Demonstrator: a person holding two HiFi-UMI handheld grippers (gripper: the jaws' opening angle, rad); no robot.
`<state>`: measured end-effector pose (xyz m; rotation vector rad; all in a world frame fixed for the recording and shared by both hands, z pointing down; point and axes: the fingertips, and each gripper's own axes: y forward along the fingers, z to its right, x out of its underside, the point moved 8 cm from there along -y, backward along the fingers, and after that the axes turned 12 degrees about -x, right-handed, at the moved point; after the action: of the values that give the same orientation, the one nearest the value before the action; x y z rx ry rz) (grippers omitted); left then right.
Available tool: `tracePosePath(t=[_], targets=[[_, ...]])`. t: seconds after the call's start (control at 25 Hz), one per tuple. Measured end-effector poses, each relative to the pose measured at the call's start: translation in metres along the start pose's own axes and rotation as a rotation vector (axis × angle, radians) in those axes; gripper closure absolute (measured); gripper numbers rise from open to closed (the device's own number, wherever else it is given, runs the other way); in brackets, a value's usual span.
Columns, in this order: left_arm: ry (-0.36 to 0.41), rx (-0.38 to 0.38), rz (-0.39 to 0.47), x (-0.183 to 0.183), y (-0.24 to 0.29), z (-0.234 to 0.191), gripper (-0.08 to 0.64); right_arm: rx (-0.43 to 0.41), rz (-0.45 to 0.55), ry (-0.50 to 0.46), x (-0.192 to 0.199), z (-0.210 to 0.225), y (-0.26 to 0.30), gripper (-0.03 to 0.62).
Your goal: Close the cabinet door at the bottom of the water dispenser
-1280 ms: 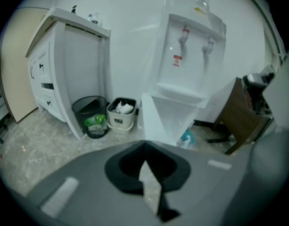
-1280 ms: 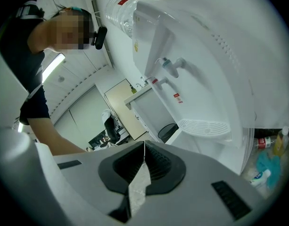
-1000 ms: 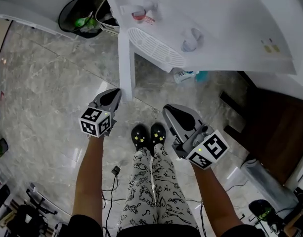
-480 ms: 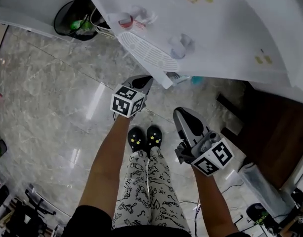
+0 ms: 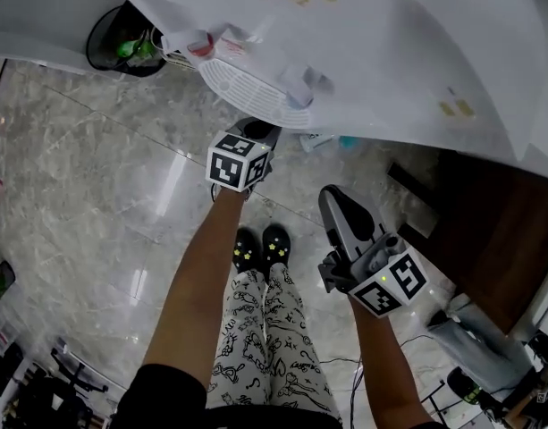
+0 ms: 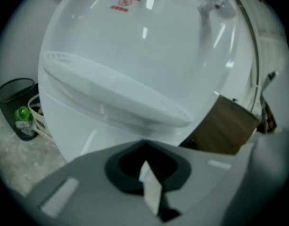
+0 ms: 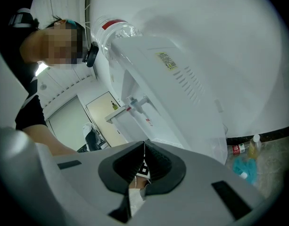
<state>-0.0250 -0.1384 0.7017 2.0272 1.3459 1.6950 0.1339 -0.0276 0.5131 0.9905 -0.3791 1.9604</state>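
The white water dispenser [image 5: 381,52] fills the top of the head view, its drip tray [image 5: 256,83] jutting toward me. Below the tray the white cabinet door [image 6: 73,126] lies about flush with the dispenser's front; no open panel sticks out. My left gripper [image 5: 258,132] is shut, empty, and reaches under the tray right up to that door; whether it touches is hidden. In the left gripper view its jaws [image 6: 144,144] meet at a point before the door. My right gripper [image 5: 334,199] hangs shut and empty to the right, apart from the dispenser [image 7: 172,79].
A black bin [image 5: 122,38] with a green bottle stands left of the dispenser. Small bottles [image 5: 332,139] lie on the marble floor at its right side. A dark wooden cabinet [image 5: 497,231] is at the right. My shoes [image 5: 262,247] are just below the left gripper.
The left gripper moved forward from beside my knee to under the drip tray. The door panel that stood open has swung in against the dispenser. The right gripper barely shifted.
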Motion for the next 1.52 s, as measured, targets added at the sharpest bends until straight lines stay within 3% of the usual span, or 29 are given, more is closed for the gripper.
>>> tracePosePath(t=[0.2,0.32,0.52,0.64,0.84,1.04,1.24,1.52], targets=[[-0.041,-0.023,0.019,-0.001,-0.009,-0.004,0.56,0.0,-0.012,-0.013,-0.001,-0.003,-0.001,0.575],[-0.023,0.021,0.079,-0.004,-0.029,0.003,0.56,0.001,-0.017,-0.014,-0.004,-0.008,0.002,0.575],[-0.017,0.081,0.214,-0.03,-0.094,0.026,0.56,-0.018,-0.017,-0.055,-0.026,-0.033,0.0,0.575],[0.004,0.116,0.232,-0.038,-0.138,0.047,0.561,-0.035,-0.017,-0.085,-0.038,-0.05,-0.004,0.575],[-0.083,0.159,0.254,-0.05,-0.203,0.085,0.561,-0.053,-0.03,-0.121,-0.055,-0.085,-0.024,0.575],[0.017,0.156,0.27,-0.081,-0.303,0.144,0.561,-0.072,-0.009,-0.119,-0.088,-0.146,-0.053,0.575],[0.079,0.17,0.33,-0.117,-0.408,0.206,0.56,-0.18,0.015,-0.181,-0.141,-0.219,-0.073,0.575],[0.091,0.106,0.482,-0.16,-0.488,0.224,0.56,-0.221,0.042,-0.271,-0.179,-0.284,-0.094,0.575]])
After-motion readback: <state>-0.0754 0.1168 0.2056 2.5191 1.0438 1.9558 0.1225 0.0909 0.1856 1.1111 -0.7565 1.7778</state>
